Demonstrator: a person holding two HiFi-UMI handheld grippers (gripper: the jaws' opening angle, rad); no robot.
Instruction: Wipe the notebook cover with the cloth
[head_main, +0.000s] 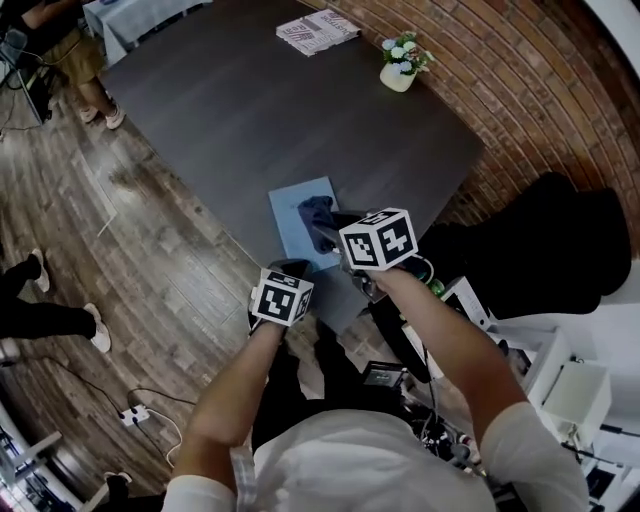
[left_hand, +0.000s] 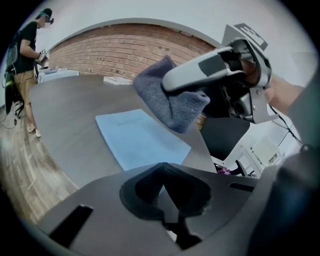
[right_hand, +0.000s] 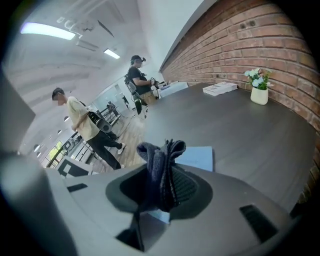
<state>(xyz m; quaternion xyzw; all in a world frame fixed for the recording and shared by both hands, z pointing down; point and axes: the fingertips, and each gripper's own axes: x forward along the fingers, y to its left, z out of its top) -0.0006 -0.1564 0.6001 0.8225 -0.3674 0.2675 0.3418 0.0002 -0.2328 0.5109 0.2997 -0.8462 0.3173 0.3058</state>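
Notebook, light blue and thin (head_main: 290, 228), flat on dark grey table (head_main: 250, 110) near its front edge. Above it, apart: crumpled blue-grey cloth (head_main: 317, 210), pinched between jaws of right gripper (right_hand: 162, 187). Probably poised to wipe; next, lower cloth onto cover and sweep across. Left gripper (left_hand: 167, 197) by table edge, jaws pressed together, empty. Both forearms extended forward and down.

The notebook (head_main: 293, 222) lies partly hidden by the cloth (head_main: 317, 210).
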